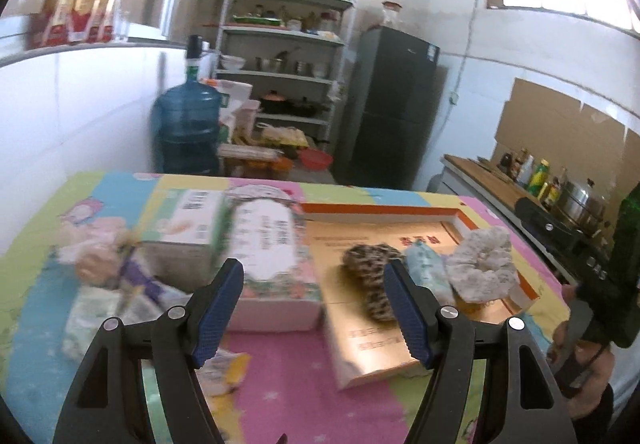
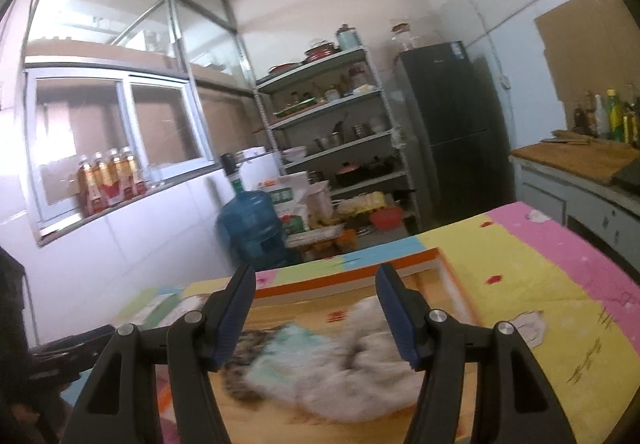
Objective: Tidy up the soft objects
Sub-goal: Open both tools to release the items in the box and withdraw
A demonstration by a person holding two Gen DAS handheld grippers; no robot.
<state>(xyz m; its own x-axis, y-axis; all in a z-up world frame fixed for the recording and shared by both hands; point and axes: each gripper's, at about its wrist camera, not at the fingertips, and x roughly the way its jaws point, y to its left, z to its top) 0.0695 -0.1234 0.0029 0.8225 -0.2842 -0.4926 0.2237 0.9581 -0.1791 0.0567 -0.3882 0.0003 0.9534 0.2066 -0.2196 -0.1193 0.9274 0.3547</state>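
Left wrist view: your left gripper (image 1: 314, 304) gapes wide, empty; the leopard scrunchie (image 1: 370, 284) sits just inside its right finger. Your right gripper (image 2: 316, 314) is parted, empty, above the white scrunchie (image 2: 360, 360).

Left gripper (image 1: 314, 294): two black plastic arms, angular, triangular cut-outs near base. Round silver screw heads, two per arm. Fingers (image 1: 220, 308) faced with dark blue pads, fine cross-hatched grip texture, tips slanted.

Right gripper (image 2: 316, 310): same build, black arms, silver screws, blue textured pads (image 2: 396, 318). Seen from left wrist camera: dark green-black housing, black handle, black cable beneath. Person's hand (image 1: 580, 360) around handle, dark sleeve at wrist.
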